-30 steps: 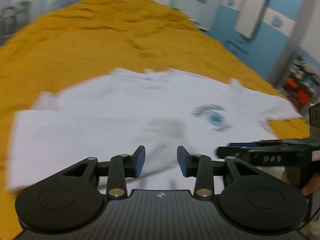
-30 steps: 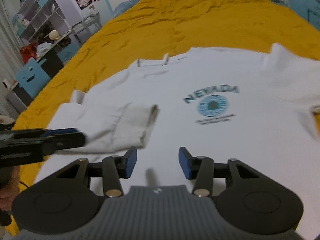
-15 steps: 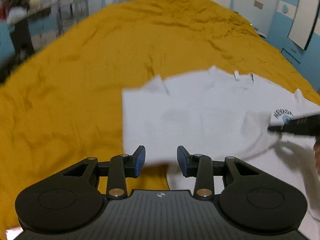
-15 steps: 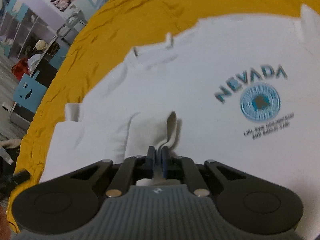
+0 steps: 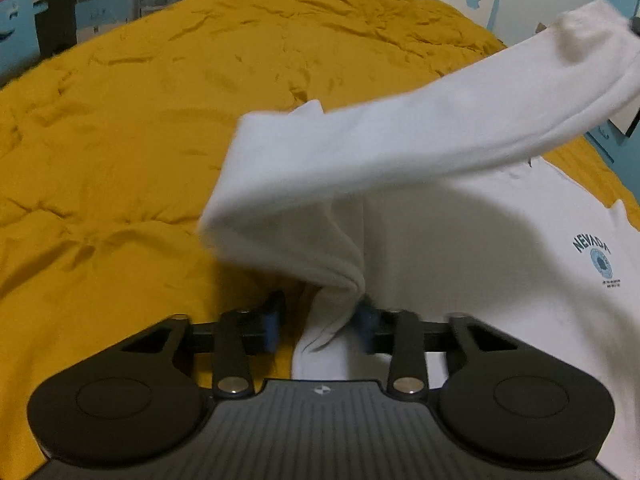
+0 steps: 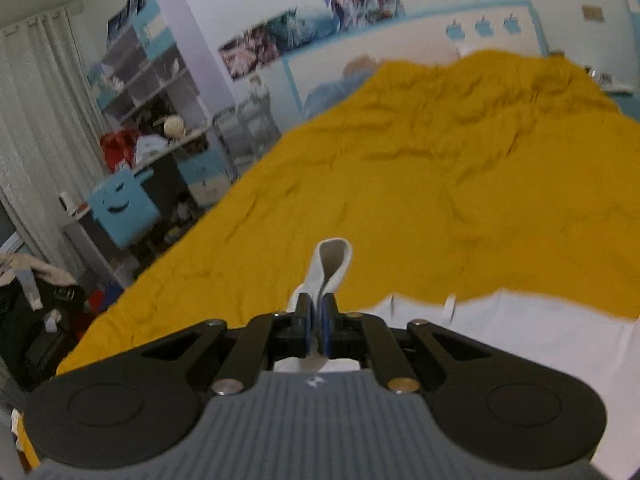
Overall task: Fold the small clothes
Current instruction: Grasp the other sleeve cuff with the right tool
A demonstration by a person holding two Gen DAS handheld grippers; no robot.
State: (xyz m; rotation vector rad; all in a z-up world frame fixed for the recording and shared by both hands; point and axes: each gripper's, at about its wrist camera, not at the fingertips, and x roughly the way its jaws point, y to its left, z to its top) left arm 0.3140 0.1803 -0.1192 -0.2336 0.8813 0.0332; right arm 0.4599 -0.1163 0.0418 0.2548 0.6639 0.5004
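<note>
Sleeve lifted off the white sweatshirt on the yellow bed

My right gripper point(image 6: 316, 322) is clamped on the cuff point(image 6: 330, 264) of the sweatshirt point(image 5: 480, 264), holding the sleeve point(image 5: 420, 132) up in the air above the yellow bedspread point(image 5: 140, 128). My left gripper point(image 5: 318, 322) has its fingers point(image 5: 272, 320) apart, one on each side of a fold of the fabric at the near edge of the bed. The body of the sweatshirt lies flat on the bedspread, print facing up.

left wrist: low, close over shirt point(image 5: 460, 240) | right wrist: raised, facing bed point(image 6: 440, 168) | shared: both
</note>
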